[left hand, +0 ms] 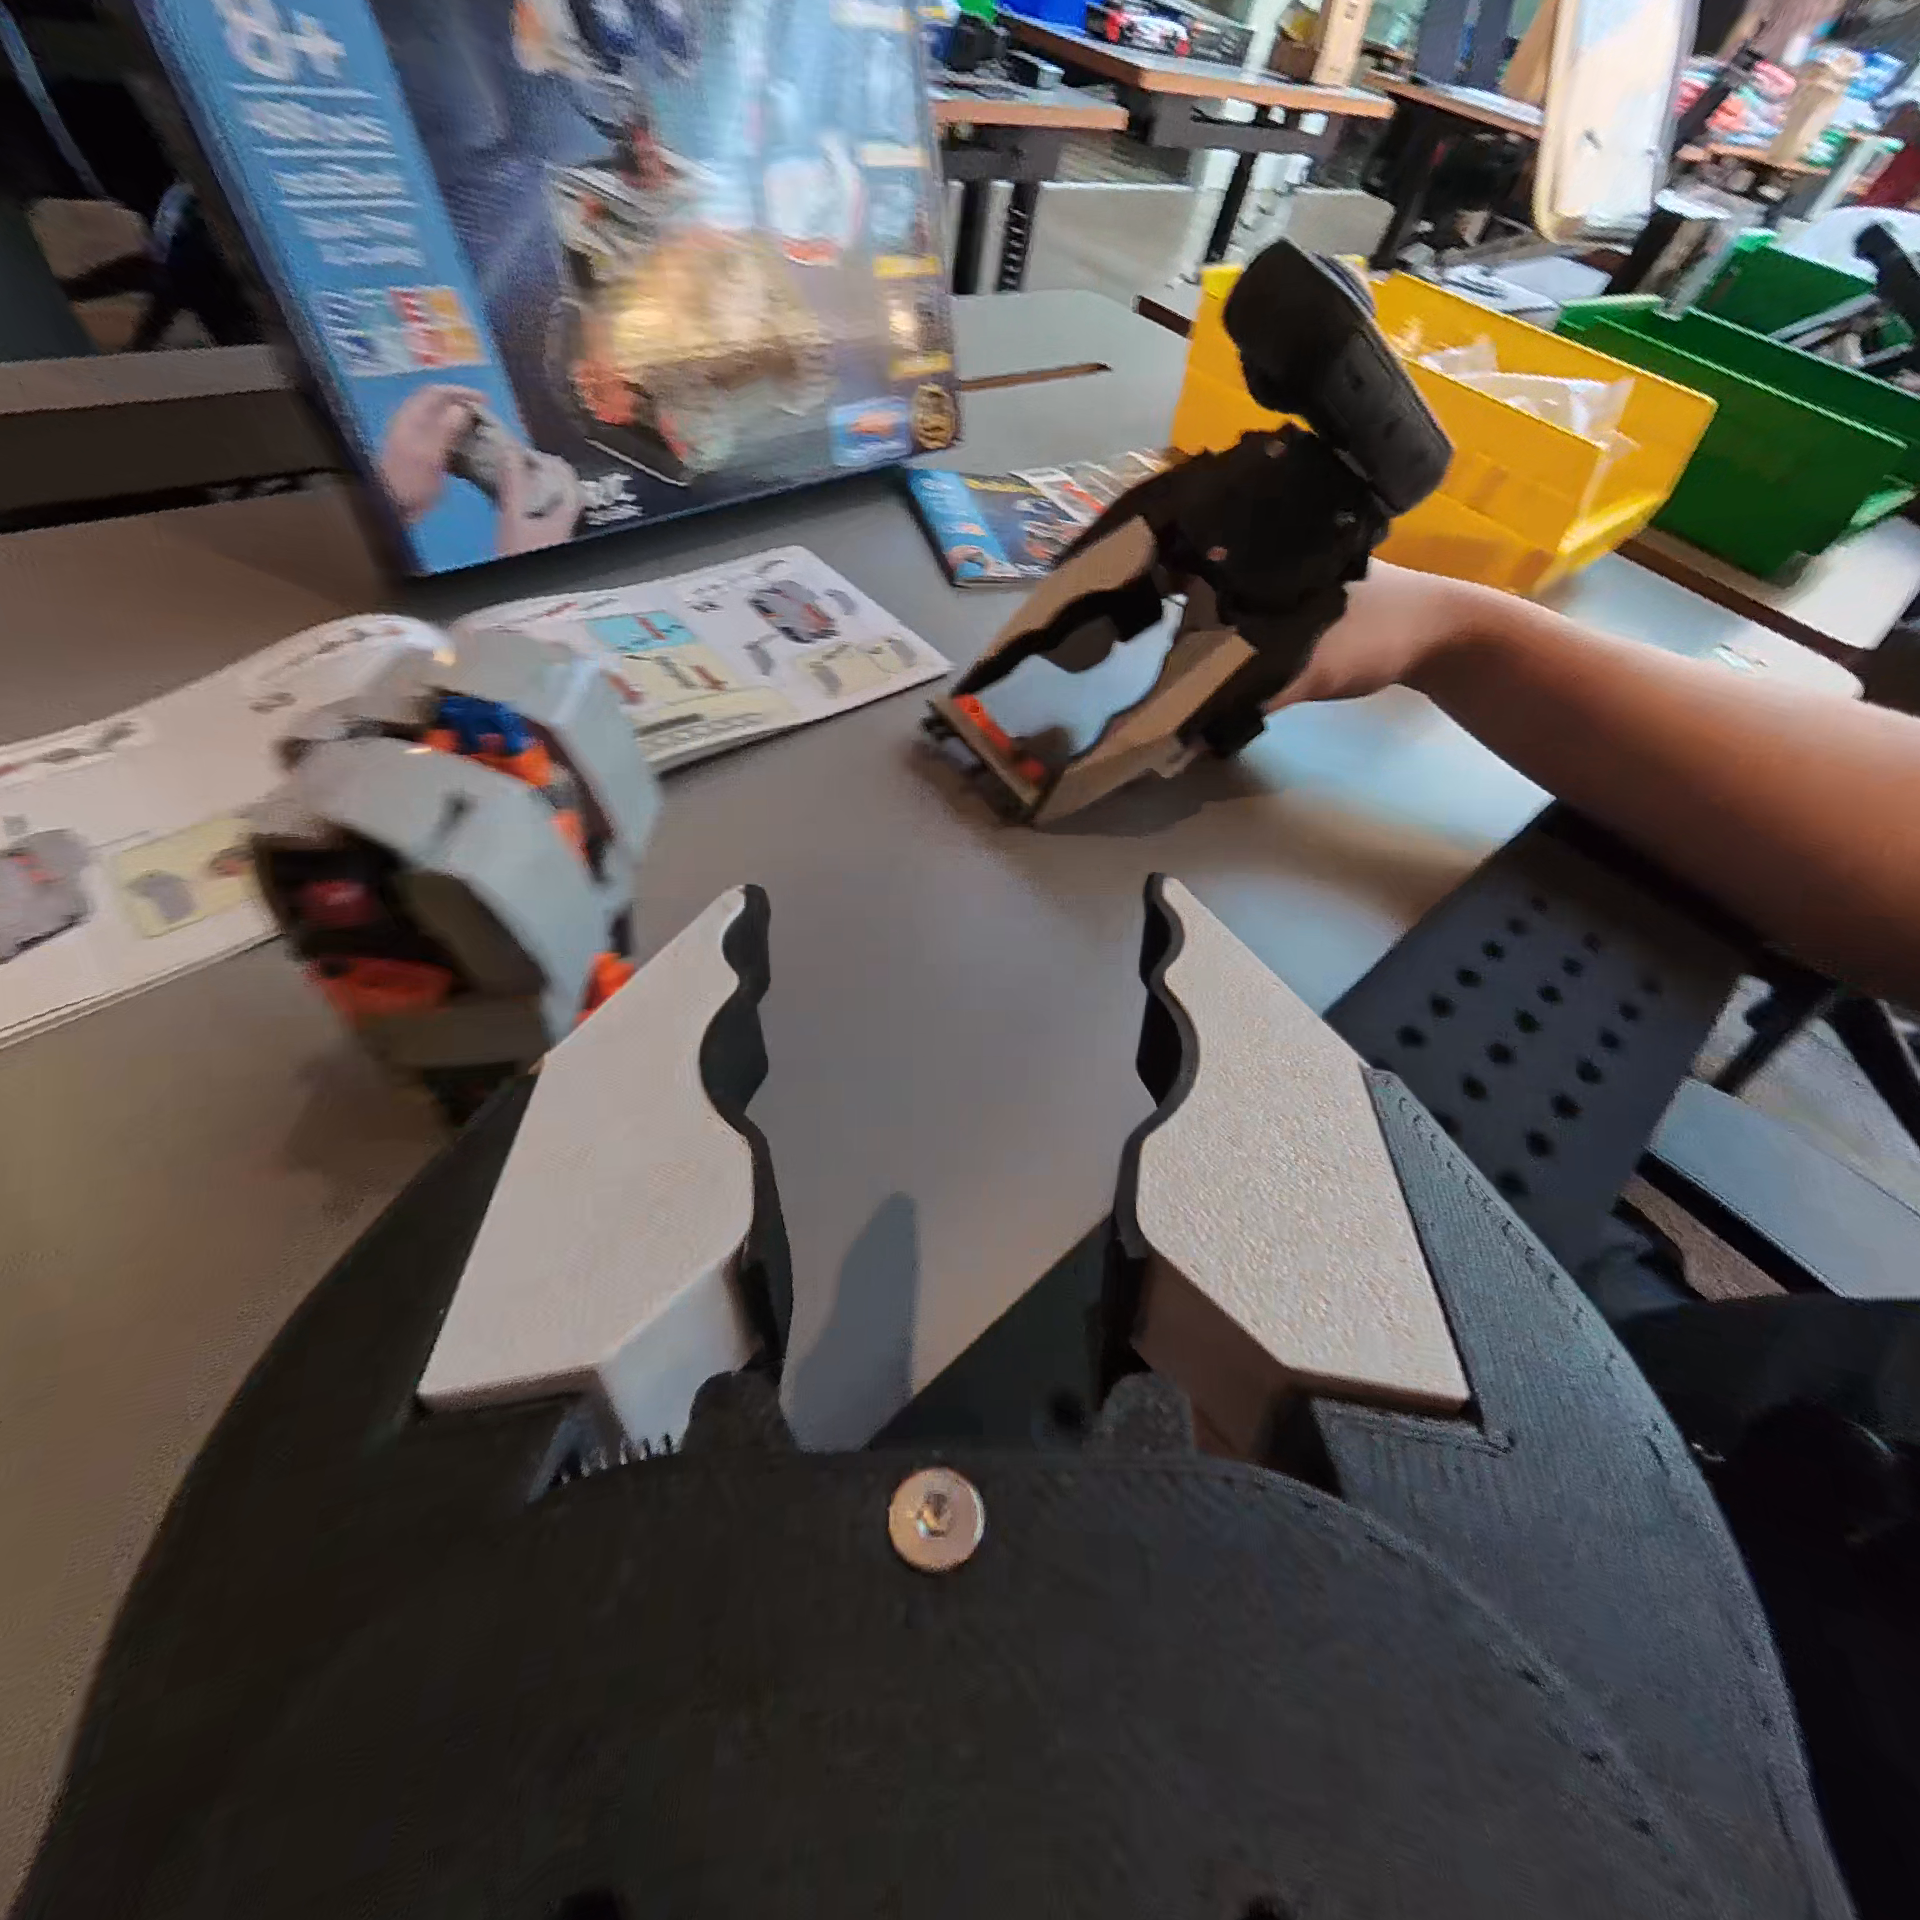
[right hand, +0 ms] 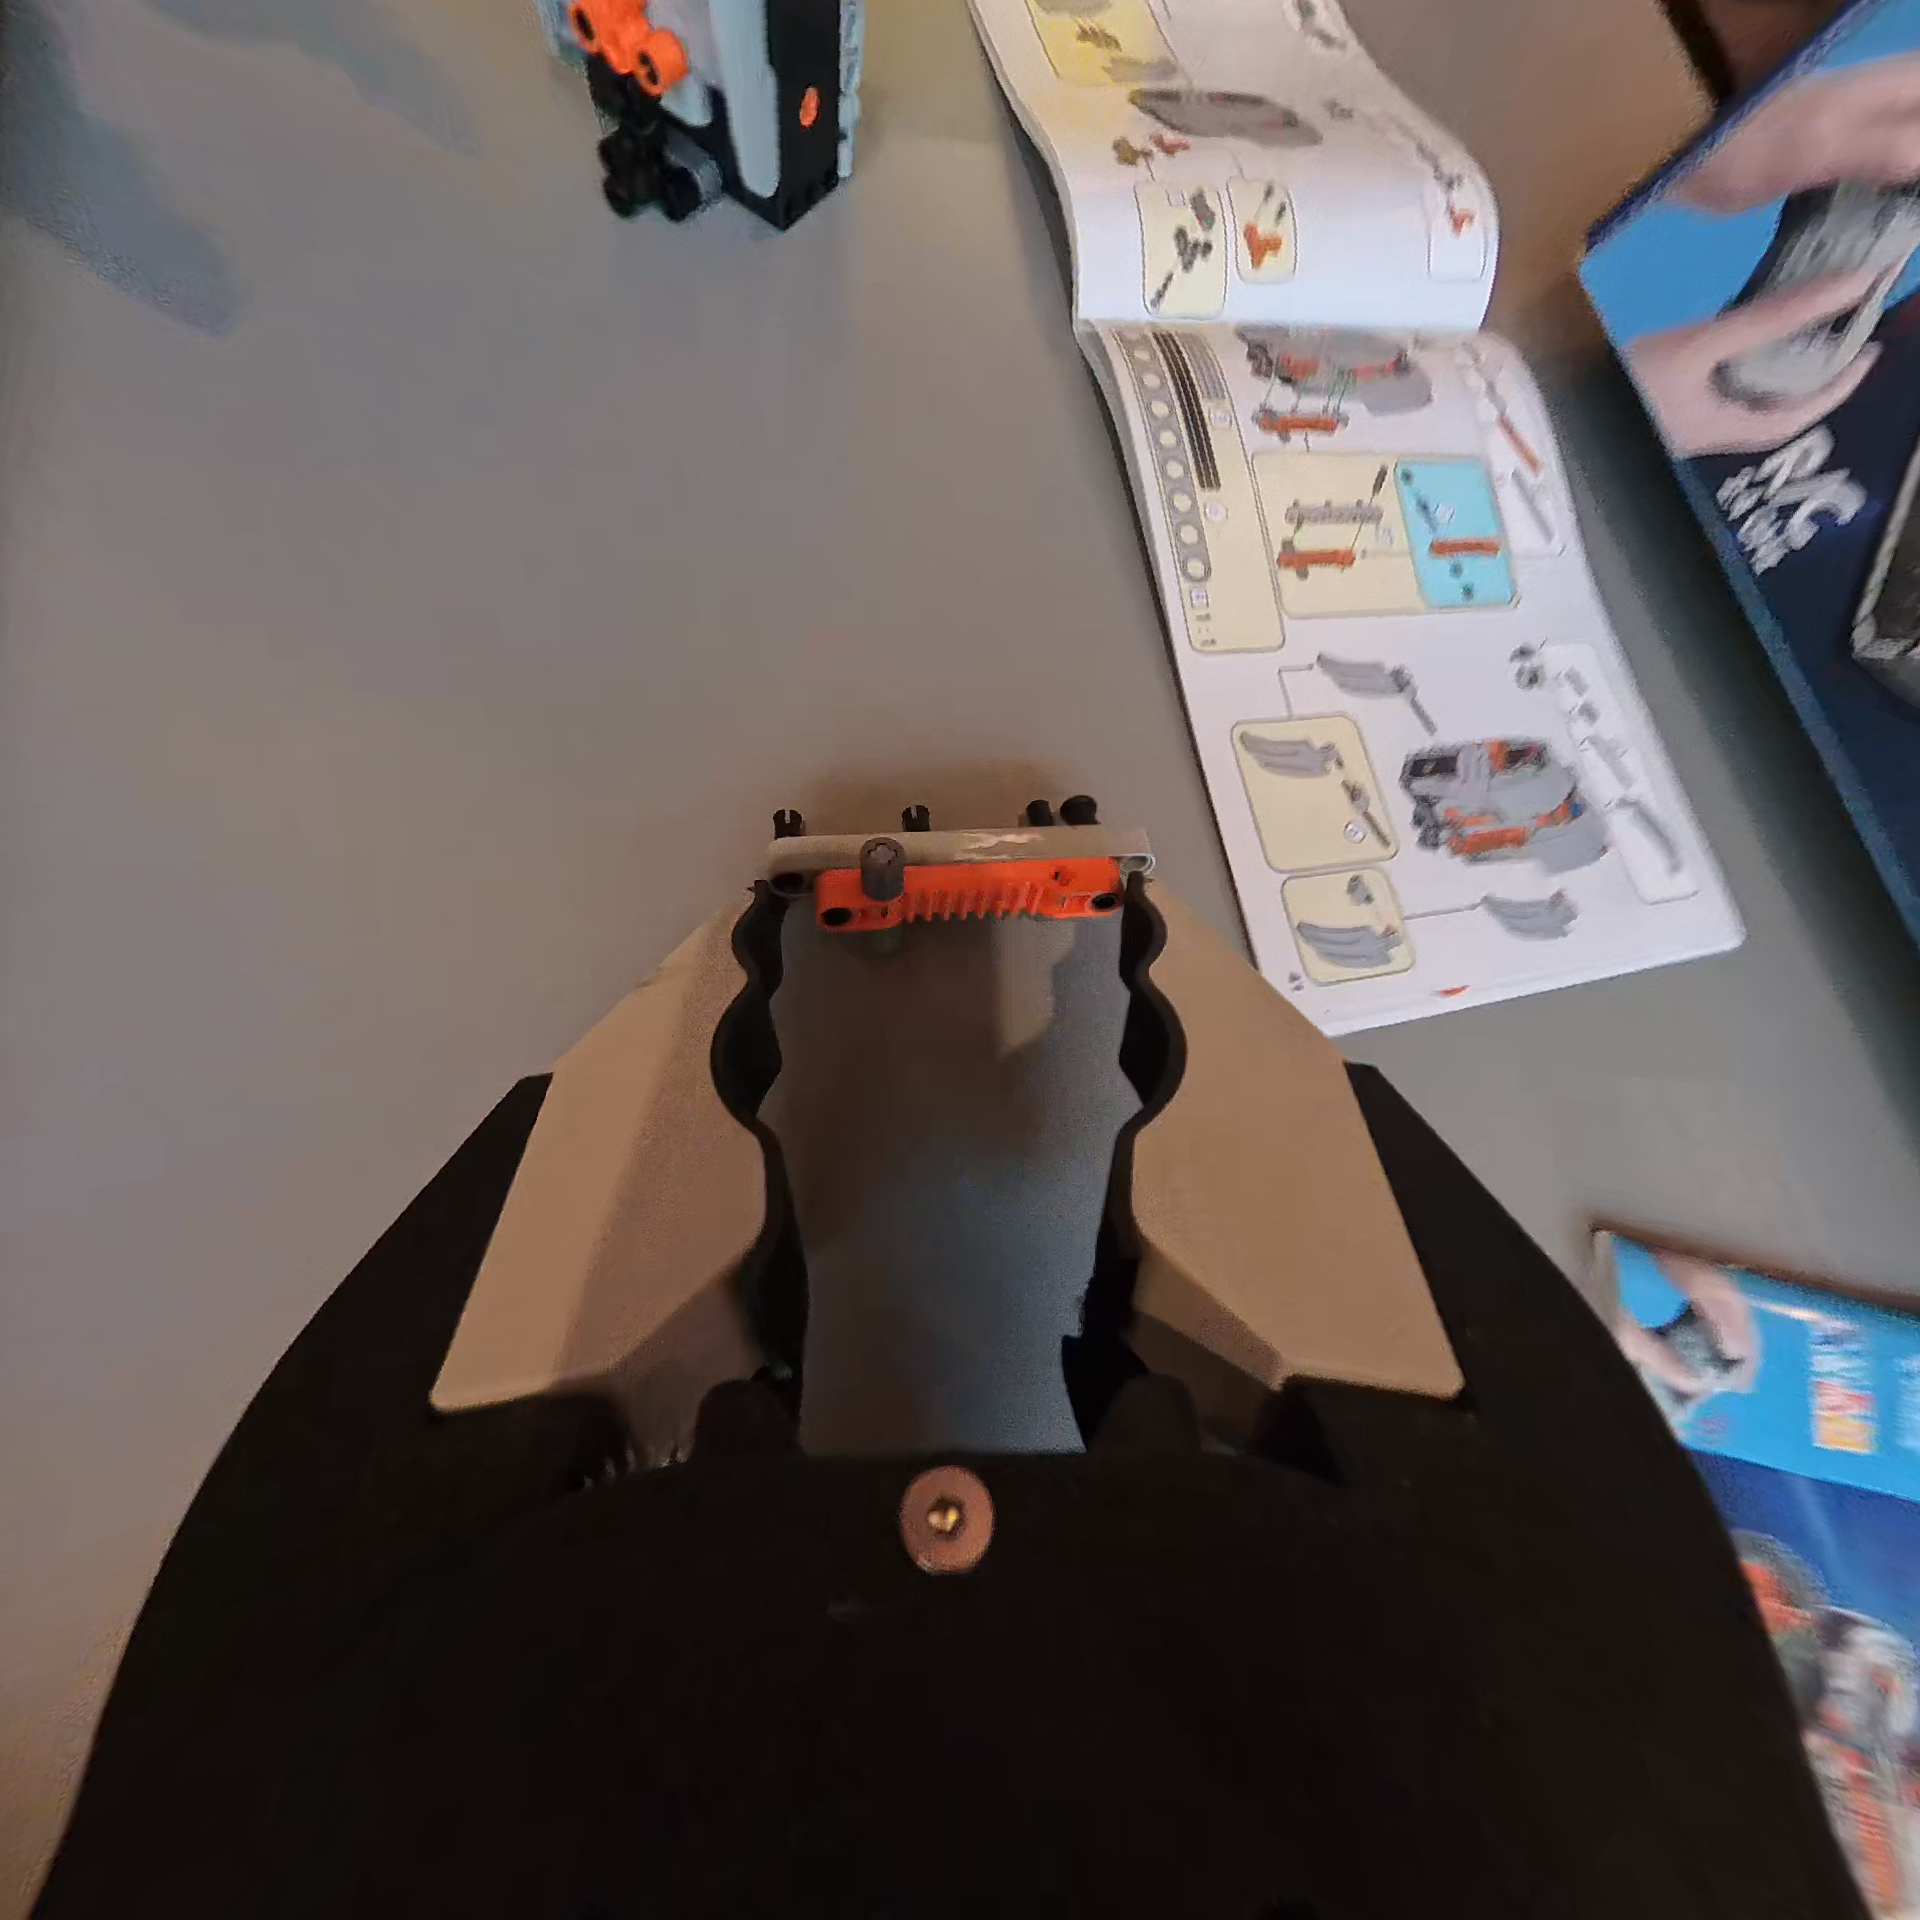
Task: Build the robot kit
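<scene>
On grey table point(left hand: 935, 1039): right gripper point(right hand: 951, 883) tipped down, fingers clamped round orange-grey brick assembly point(right hand: 961, 878). Left gripper point(left hand: 951, 904) hovering, jaws apart, empty, beside half-built model point(left hand: 457, 862). Blue toy box point(left hand: 582, 239), print blurry.

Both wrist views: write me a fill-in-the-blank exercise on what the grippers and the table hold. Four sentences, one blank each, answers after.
1. The right gripper has its fingertips at either end of a small grey and ____ brick assembly.
2. The left gripper has ____ between its fingers.
3. The instruction booklet lies ____ on the table.
4. Beside the yellow bin stands a ____ bin.

Answers: orange; nothing; open; green
</scene>
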A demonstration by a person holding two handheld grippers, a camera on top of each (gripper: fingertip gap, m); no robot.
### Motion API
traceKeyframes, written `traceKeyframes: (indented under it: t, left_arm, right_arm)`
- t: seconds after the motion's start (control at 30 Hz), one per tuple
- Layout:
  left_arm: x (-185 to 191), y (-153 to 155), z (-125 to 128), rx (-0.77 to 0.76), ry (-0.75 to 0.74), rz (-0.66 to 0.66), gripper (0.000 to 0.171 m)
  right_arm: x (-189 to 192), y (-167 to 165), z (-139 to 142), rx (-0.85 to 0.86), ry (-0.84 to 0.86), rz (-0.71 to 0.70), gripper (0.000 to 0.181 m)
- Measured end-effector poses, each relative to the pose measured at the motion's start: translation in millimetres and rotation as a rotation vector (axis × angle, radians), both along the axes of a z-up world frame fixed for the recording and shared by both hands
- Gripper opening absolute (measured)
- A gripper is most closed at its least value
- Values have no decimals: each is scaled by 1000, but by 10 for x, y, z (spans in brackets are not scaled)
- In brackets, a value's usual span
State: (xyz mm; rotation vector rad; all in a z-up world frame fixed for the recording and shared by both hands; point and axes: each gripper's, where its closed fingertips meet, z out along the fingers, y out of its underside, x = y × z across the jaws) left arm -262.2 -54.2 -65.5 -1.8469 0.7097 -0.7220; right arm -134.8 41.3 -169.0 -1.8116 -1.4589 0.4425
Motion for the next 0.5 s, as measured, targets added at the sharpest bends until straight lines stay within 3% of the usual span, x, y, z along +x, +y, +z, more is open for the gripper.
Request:
traceKeyframes:
  t: [0.1, 0.23, 0.4, 0.5]
  left_arm:
    - [419, -70, -214, -45, 19, -105, 70]
    - [802, 54, -449, -109, 9, -170, 67]
    - [1075, 291, -423, -205, -113, -257, 61]
    - [1081, 413, -575, -267, -115, -239, 60]
  right_arm:
    - [-19, -21, 72, 188, -68, 54, 65]
    - [-53, -69, 167, 461, -162, 138, 65]
    - [-72, -143, 231, 690, -249, 210, 65]
    - [-110, -192, 268, 769, -263, 242, 65]
